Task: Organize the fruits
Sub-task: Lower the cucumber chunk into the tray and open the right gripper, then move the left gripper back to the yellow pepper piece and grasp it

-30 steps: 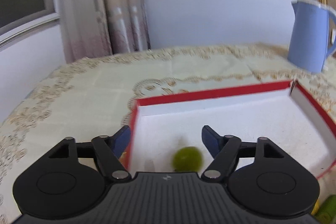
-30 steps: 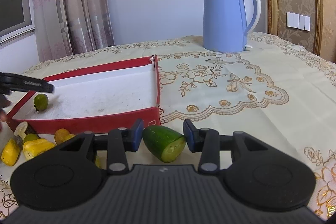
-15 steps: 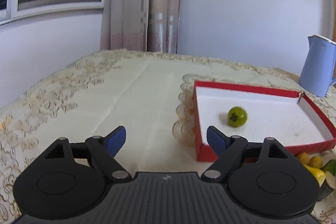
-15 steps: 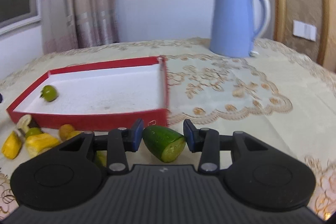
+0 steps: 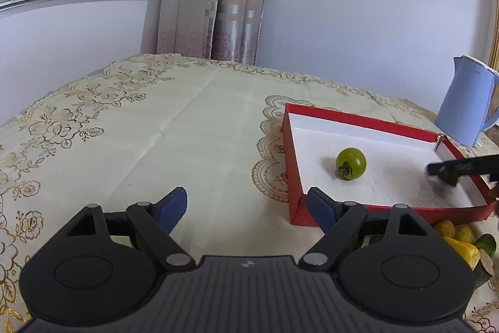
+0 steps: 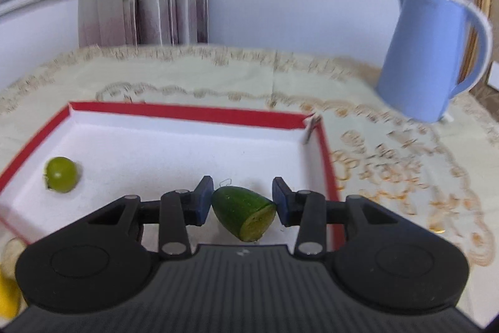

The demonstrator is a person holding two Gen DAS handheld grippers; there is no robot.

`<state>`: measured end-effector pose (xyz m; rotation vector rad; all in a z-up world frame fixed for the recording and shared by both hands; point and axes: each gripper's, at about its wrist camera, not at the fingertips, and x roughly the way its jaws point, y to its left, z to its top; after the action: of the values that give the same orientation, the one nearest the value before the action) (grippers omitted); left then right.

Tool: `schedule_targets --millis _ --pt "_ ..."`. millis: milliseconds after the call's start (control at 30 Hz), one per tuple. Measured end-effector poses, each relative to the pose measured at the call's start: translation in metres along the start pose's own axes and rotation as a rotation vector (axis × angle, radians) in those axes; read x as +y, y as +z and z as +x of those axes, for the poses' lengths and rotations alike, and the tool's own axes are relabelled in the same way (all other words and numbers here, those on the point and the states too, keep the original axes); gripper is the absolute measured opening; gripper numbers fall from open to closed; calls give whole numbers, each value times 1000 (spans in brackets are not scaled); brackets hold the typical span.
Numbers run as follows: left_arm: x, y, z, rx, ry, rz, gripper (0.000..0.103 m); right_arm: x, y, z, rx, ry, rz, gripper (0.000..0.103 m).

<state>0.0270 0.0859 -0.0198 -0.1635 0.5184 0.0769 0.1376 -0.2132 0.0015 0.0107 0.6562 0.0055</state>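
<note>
The right gripper [image 6: 242, 203] has its blue pads [image 6: 202, 202] close together, and they pinch a green cut piece [image 6: 243, 213] from both sides. The piece has a pointy end and a flat cut end that is lighter green. It hangs over the near part of the box [image 6: 193, 111], above the white floor inside.

The box is red outside and white inside. A small round green fruit [image 6: 60, 174] lies in the box, near its left wall. It is well apart from the cut piece.

The left gripper [image 5: 246, 209] has its fingers wide apart, and there is nothing between them. One blue pad [image 5: 321, 209] is just in front of the box's near left corner. The other pad is out over the cloth [image 5: 174, 130], to the left of the box. In this view the round fruit [image 5: 351, 163] sits inside the box with its dark stem end facing the camera.

A dark finger of the right gripper [image 5: 461, 167] pokes in over the right side of the box.

Yellow and green pieces [image 5: 458, 242] lie on the cloth, just outside the box's near wall, at its right end.

A blue kettle [image 6: 433, 55] stands behind the box, past its far right corner.
</note>
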Motion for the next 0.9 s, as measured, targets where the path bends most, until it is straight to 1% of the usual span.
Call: schedule_targets --millis 67,133,200,300,367,400,433,467,500,533,600,667,767,833,867,900 --pt "1 0 2 12 -8 -5 84 4 0 13 51 30 -10 39" --pt "2 0 4 24 -16 -13 85 9 -1 14 30 5 -28 40" --pt "3 -1 4 25 -16 -15 86 12 -2 12 22 12 -40 53" --pt "4 -1 3 27 -16 -22 86 9 -1 0 -25 -1 -17 55" --pt "4 -1 1 24 -11 -24 86 2 -2 -19 -67 19 36 57" --pt "4 -1 -1 16 -8 -21 86 -3 -3 -28 -84 31 59 64" --pt "3 -1 -4 9 -4 -14 86 -8 -8 -40 -104 36 78 68" --pt "1 -1 -6 4 1 -5 86 -11 -14 -53 -131 23 87 76" --pt "-1 -1 -10 -2 0 9 86 -12 -25 -67 -169 -11 93 78" --pt "-4 -1 -13 -2 -4 23 86 -13 -35 -78 -196 -43 86 78" --pt "-11 -2 -19 3 -18 52 86 -18 -54 -96 -225 -80 86 80" --pt "-17 -4 -25 5 -32 83 86 -25 -74 -112 -260 -101 134 86" --pt "-24 -8 -34 1 -43 119 86 -33 -97 -120 -327 -146 187 91" --pt "-29 -10 -38 -4 -38 141 86 -40 -99 -121 -338 -140 228 91" --pt "-31 -10 -40 -5 -41 148 86 -43 -100 -123 -347 -143 244 93" --pt "-33 -11 -40 -4 -50 154 86 -45 -101 -123 -348 -144 251 97"
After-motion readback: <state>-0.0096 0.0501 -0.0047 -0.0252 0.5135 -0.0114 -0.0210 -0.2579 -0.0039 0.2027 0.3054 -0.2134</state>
